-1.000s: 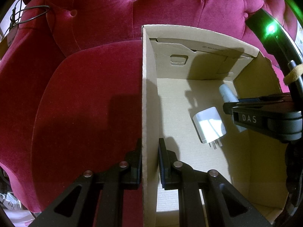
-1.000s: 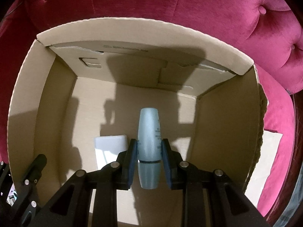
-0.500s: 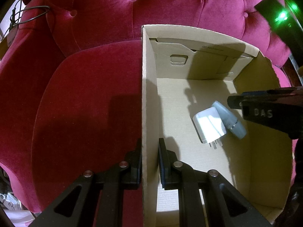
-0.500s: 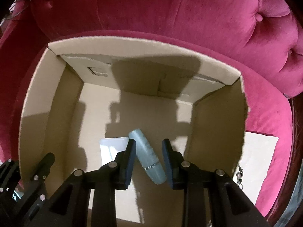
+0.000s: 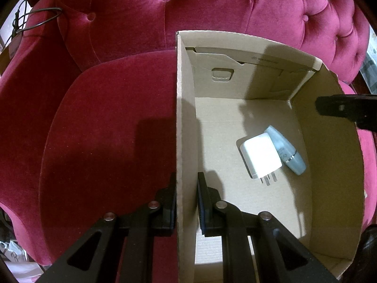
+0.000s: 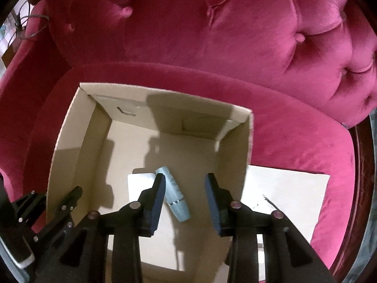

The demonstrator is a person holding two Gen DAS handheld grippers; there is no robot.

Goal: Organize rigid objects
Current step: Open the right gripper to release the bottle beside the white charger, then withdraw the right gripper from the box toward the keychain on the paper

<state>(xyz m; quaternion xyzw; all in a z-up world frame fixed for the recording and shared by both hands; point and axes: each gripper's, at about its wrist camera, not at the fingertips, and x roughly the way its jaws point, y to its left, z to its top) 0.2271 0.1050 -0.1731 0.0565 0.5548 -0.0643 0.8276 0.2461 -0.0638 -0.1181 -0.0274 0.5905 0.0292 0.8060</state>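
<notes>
An open cardboard box stands on a crimson velvet sofa seat. On its floor lie a white plug adapter and, touching its right side, a pale blue tube. My left gripper is shut on the box's left wall near its front. My right gripper is open and empty, held high above the tube; its tip shows at the right edge of the left wrist view.
The tufted sofa back rises behind the box. A white sheet with small metal bits lies on the seat right of the box. A wire loop hangs at far left. The left gripper's body shows low left.
My right gripper let go of the pale blue tube, which now lies on the box floor beside the adapter. The gripper opened wider and rose up and back. The left gripper stayed put.
</notes>
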